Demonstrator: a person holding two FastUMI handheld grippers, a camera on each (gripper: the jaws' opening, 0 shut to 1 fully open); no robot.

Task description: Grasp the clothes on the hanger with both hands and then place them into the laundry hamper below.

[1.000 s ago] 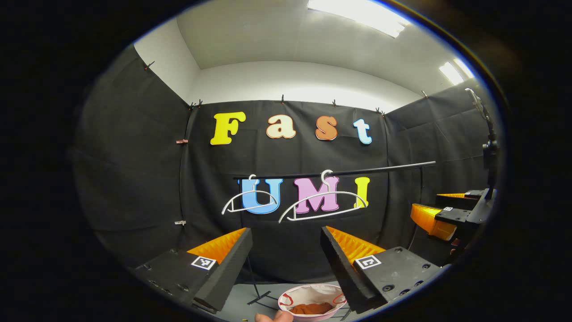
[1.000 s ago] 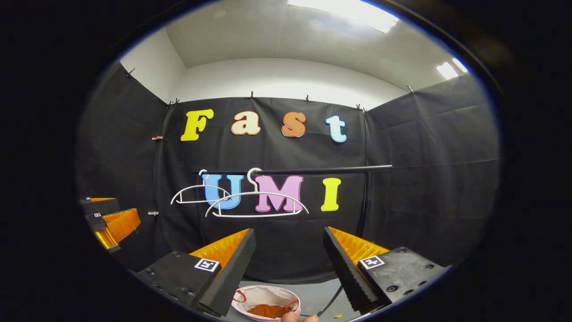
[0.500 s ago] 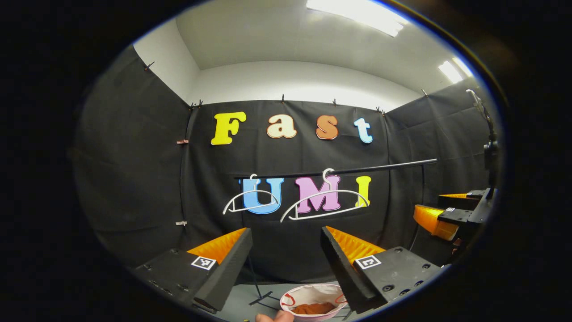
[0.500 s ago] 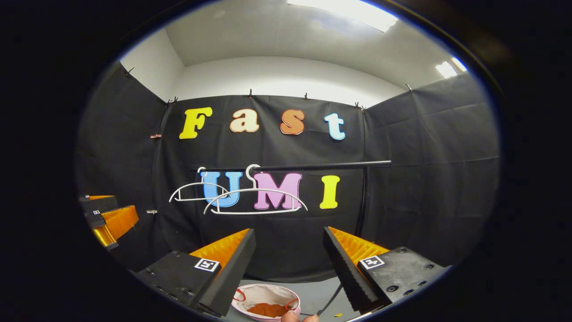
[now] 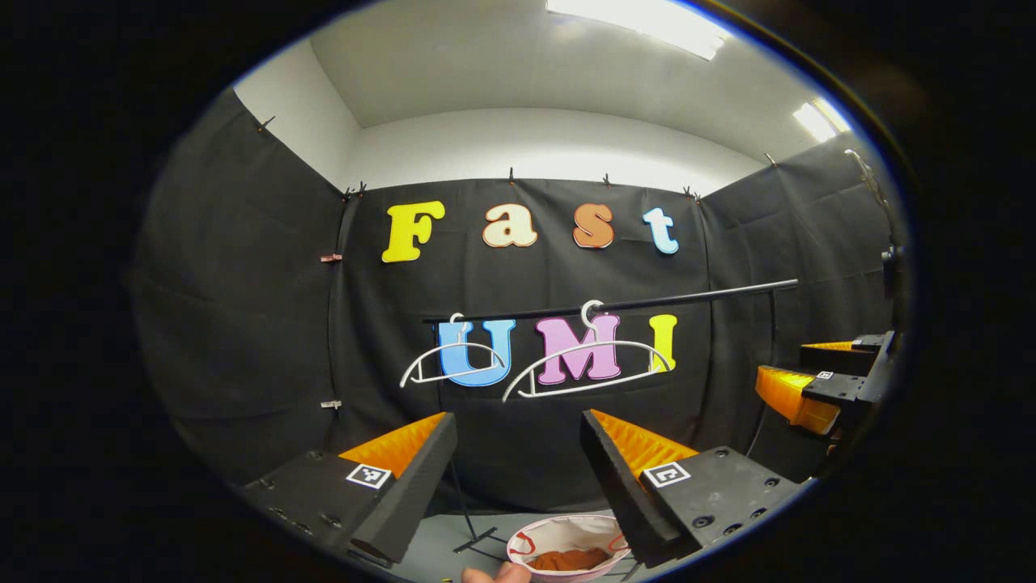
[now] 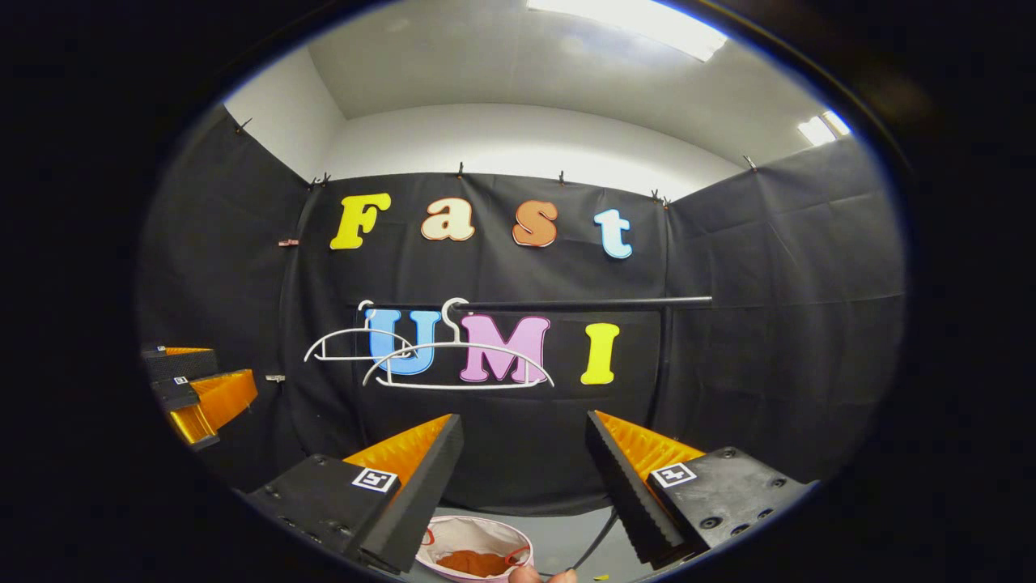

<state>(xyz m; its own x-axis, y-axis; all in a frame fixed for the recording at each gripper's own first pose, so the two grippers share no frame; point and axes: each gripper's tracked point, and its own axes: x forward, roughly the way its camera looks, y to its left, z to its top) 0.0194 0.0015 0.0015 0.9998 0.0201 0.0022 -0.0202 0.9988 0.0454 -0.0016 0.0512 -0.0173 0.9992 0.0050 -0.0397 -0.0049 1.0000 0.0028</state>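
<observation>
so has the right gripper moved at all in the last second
Yes, slightly. In the left gripper view the right gripper sits lower against the black rail than a second ago. It has dropped a little; its jaws stand open.

Your left claw and right claw have fingers of matt, foam-like material with ribbed inner pads; their bodies look like hard matt plastic with paper-like printed tags. The rail is a smooth dark rod with a slight sheen, likely metal. Both hangers look like smooth, glossy plastic. The hamper has a soft, pale fabric wall, and the clothes in it are matt, crumpled cloth. The floor is smooth and matt.
</observation>
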